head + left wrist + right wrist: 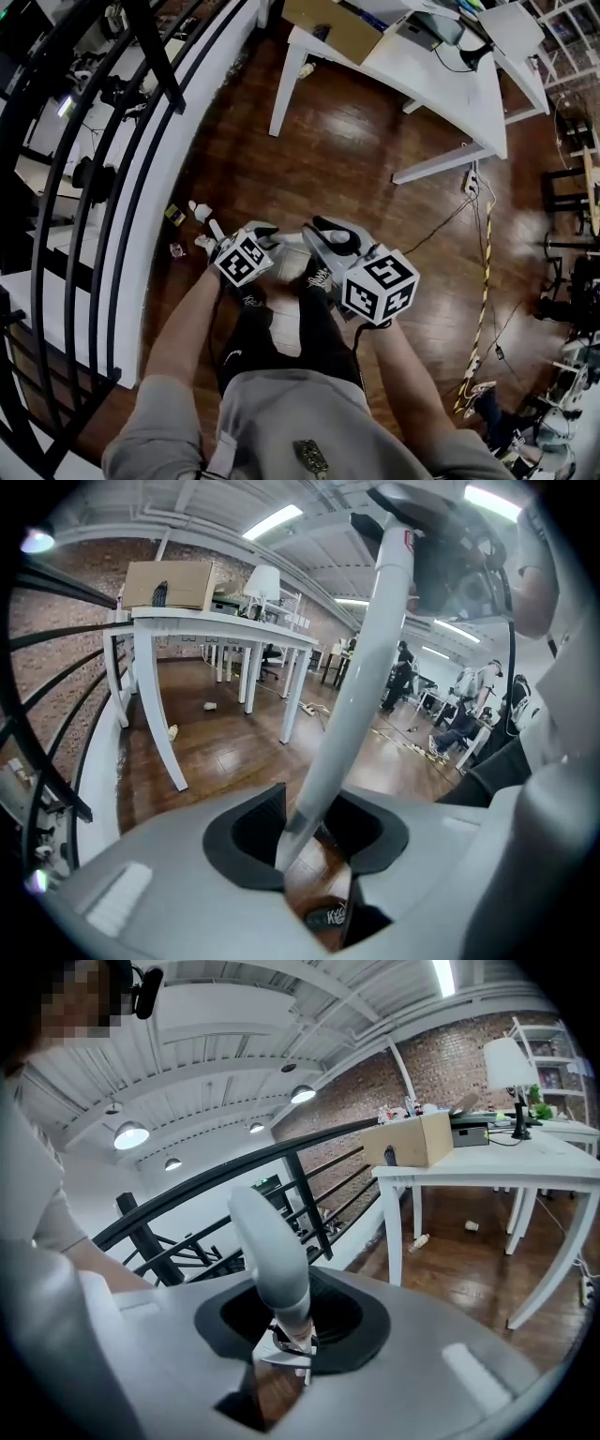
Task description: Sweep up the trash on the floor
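First, left gripper (309,832): closed partway, clamped on pole (375,658) from both sides; tips hard to tell from the dark pad hollows.
Pole: white, long, slanting up and right out of the jaws; top end lost behind a blurred dark shape at the upper edge; lower end cut off under the gripper body.
Right gripper (286,1340): closed partway, clamped on handle (270,1241) at its narrow neck.
Handle: pale, rounded, rising out of the jaws and leaning left; lower part hidden by the gripper body, only a small white fitting glimpsed beneath the neck.
Left cube (246,258), right cube (380,286): near each other in the head view, covering both sets of jaws there; grey and white parts between them too tangled to sort.
Trash (199,211): small bits on the floor (375,150) by the foot of the railing (155,56), just ahead of the left cube; one whitish, one dark with yellow, others too small to name.
Far scrap (306,69): whitish, by a table leg, well apart from both grippers; kind unclear.
Table (441,89): white, partly cut off at the upper edge.
Box (333,23): cardboard, on the table, top cropped.
Cable (485,272): striped yellow and black, along the floor at right; far end lost among clutter.
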A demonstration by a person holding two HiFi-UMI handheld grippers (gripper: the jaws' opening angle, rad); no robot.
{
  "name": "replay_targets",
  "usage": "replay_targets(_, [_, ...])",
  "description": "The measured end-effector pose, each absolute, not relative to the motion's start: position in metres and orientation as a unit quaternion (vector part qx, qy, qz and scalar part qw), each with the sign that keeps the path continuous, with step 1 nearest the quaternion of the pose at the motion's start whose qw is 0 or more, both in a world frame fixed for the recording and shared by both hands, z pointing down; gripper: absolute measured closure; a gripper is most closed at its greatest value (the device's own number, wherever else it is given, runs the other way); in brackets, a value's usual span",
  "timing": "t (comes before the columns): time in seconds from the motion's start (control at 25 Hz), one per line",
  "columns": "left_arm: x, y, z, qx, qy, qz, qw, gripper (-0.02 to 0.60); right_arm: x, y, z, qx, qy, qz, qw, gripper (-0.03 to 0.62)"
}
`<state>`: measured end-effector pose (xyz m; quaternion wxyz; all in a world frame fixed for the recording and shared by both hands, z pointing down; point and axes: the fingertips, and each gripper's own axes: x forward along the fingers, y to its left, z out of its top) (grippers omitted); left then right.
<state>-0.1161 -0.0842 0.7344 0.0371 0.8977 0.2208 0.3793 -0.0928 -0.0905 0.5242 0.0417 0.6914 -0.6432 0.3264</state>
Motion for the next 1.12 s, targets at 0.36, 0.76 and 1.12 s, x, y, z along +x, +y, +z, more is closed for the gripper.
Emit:
replay_targets(0.36, [-0.148,-0.123,0.733,0.900,0.193,0.391,0.016,0.454,-0.127,-0.116,0.525,0.673,-0.663,0.324,0.050,0.508])
replay_targets(0.76, [-0.159,-0.175,0.654,0.934,0.095,0.342,0.030,0.462,-0.156,-0.174,0.440,0.629,-0.736,0.239,0.072,0.508])
replay_targets(1.12, [-0.157,-0.217,0.578,0.952,-0.020,0.296,0.075,0.474,-0.158,-0.228,0.358,0.573,-0.799,0.165,0.072,0.508])
